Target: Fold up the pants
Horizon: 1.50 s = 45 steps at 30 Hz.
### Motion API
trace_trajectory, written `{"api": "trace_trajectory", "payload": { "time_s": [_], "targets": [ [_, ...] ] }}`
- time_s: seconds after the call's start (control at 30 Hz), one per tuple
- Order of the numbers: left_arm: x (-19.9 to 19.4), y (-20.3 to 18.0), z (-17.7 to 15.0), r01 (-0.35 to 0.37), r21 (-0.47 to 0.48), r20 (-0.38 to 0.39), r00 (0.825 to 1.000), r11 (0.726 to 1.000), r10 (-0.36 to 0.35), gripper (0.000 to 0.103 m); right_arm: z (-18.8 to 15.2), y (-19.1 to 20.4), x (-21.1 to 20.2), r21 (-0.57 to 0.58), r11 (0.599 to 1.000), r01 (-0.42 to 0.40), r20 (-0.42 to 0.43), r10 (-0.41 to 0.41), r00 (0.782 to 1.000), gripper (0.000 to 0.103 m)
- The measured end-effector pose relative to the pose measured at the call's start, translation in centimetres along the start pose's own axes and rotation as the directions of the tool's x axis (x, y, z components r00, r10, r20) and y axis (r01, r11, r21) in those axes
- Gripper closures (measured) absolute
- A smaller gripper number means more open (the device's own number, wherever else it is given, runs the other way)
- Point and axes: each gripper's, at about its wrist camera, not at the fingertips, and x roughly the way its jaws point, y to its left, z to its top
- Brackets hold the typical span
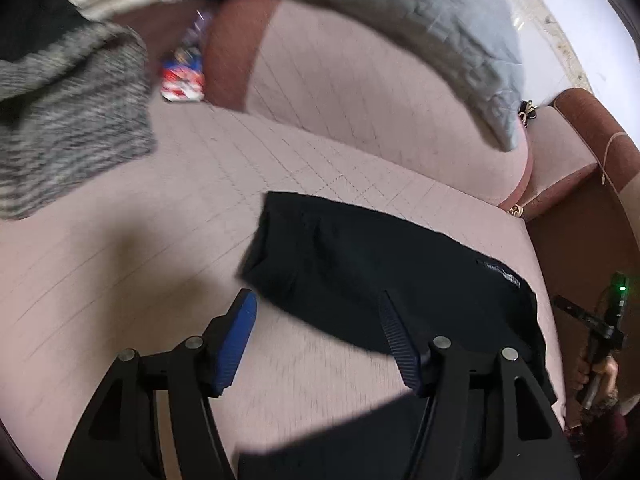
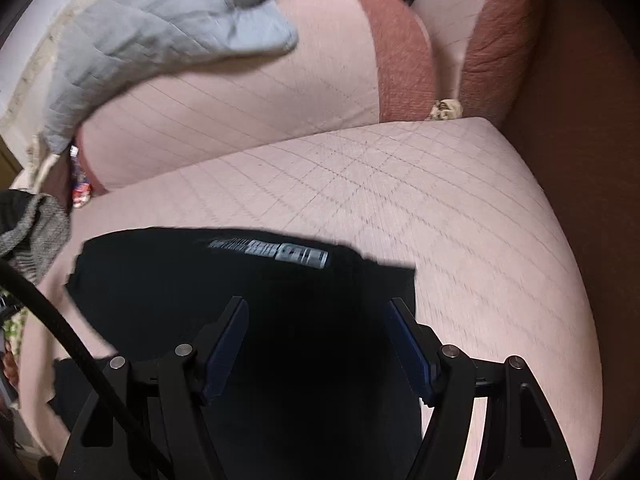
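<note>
- The black pants lie on the pink sofa seat, near its front edge, already bunched into a compact slab with a grey label facing up.
- The left gripper hangs with its jaws apart and nothing held; one finger sits over bare cushion, the other over the near edge of the cloth.
- The right gripper is also parted and empty, both fingers hovering above the dark fabric (whether they touch it I cannot tell).
- Risk: a pinch could catch only the top layer, so the fold would peel open when lifted.
- Risk: the left jaws straddle the edge and may close on cushion cover instead.
- The grey knit garment lies well apart, no obstacle.
</note>
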Motion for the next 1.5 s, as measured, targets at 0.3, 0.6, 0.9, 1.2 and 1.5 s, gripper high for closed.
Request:
{"api": "trace_trajectory", "payload": {
  "time_s": [0.3,0.6,0.9,1.2,1.5],
  "targets": [
    [8.6,1.5,6.0,0.01,0.042,-0.04,0.999,0.999,-0.008,0.028,4.6,0.9,8.2,-0.104,0.992,-0.075,-0.107,0.064,0.992,0.027],
    [12.3,-0.9,7.0,0.03,0.126,-0.042,0.999,0.992,-0.025,0.0,6.3,-0.2,11.8,-0.057,0.987,-0.152,-0.138,0.143,0.98,0.024],
    [12.7,-3.4,6.5,0.104,0.186,-0.108,0.991,0.977,-0.085,0.092,4.2,4.9,11.4,-0.253,0.959,-0.131,-0.156,0.093,0.983,0.071],
    [7.8,-5.2,6.8,0.058,0.235,0.007,0.998,0.97,-0.061,0.092,4.0,5.5,7.7,-0.21,0.969,-0.128,-0.101,0.109,0.989,0.099],
    [-1.8,-5.9,3.3,0.119,0.256,0.091,0.985,0.959,-0.147,0.092,0.1,6.4,-0.7,-0.234,0.964,-0.127,-0.039,0.121,0.992,0.1]
  ]
}}
